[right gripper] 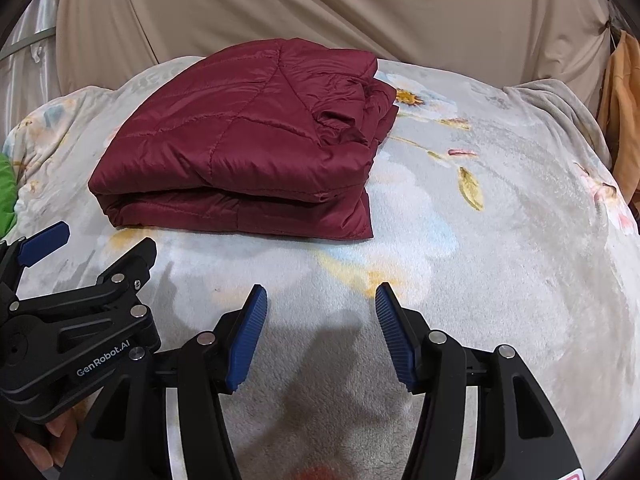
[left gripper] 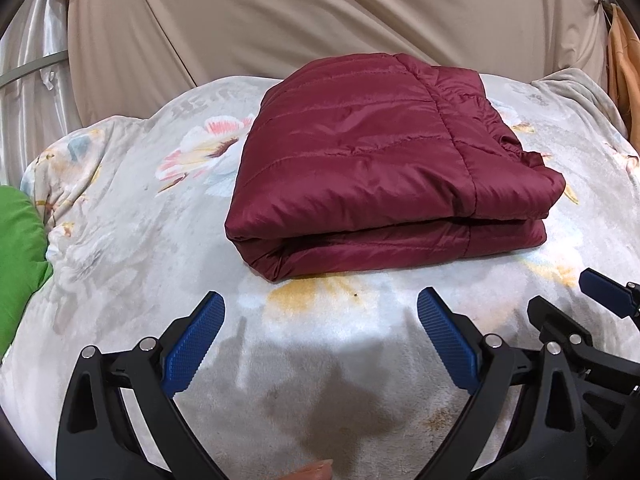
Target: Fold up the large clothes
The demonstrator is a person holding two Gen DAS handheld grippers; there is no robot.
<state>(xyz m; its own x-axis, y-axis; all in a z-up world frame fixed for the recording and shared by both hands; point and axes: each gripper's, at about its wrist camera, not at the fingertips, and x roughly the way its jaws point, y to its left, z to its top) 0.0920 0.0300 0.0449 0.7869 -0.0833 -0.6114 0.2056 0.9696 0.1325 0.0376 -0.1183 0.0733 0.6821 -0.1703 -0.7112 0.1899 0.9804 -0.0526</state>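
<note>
We see the dark red puffy jacket folded up in a neat pile on the flowery blanket. Our left gripper and our right gripper are both wide open and hold nothing. They hang over the blanket, near the jacket but not touching it.

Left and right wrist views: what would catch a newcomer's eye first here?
The maroon quilted jacket stands out first, folded into a compact bundle in the middle of the pale floral blanket. Next come the blue-padded grippers: the left gripper and the right gripper both hang open over the blanket, short of the jacket and touching nothing. A bright green cloth peeks in at the far left edge.
</note>
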